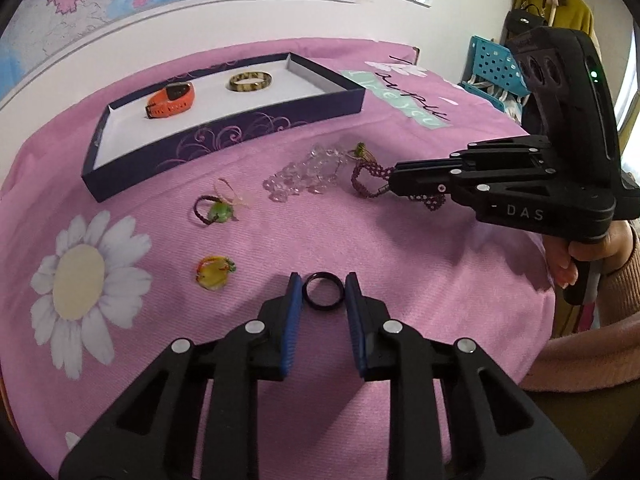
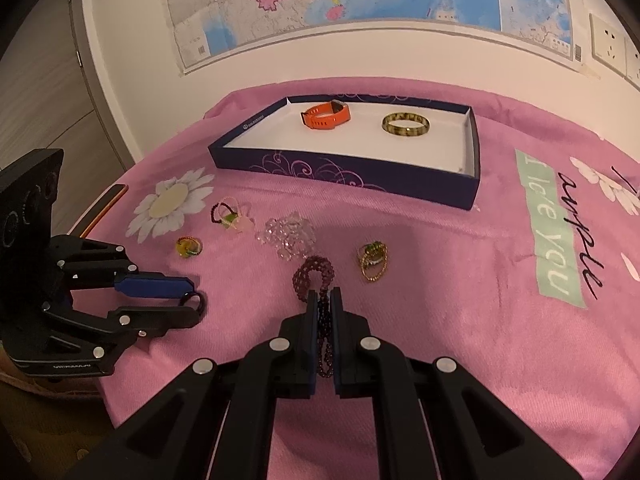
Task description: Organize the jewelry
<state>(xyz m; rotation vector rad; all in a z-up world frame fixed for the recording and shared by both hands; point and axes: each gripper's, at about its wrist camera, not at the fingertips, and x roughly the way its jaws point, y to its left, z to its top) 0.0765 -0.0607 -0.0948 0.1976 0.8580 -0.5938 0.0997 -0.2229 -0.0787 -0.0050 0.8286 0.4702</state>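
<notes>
A dark purple box (image 1: 280,120) (image 2: 360,178) with a white floor holds an orange watch band (image 1: 170,100) (image 2: 326,115) and a yellow-brown bangle (image 1: 251,81) (image 2: 406,124). My left gripper (image 1: 323,290) (image 2: 192,294) is shut on a black ring (image 1: 323,292) (image 2: 195,303) low over the pink cloth. My right gripper (image 2: 325,300) (image 1: 394,184) is shut on a dark purple beaded bracelet (image 2: 314,274) (image 1: 366,178), whose loop hangs out in front of the fingertips.
On the pink cloth lie a clear crystal bracelet (image 1: 308,174) (image 2: 288,234), a green-stone ring with cord (image 1: 216,208) (image 2: 228,212), a yellow ring (image 1: 214,272) (image 2: 188,246) and a gold-green piece (image 2: 372,260) (image 1: 360,150). A turquoise basket (image 1: 496,68) stands beyond the table's right edge.
</notes>
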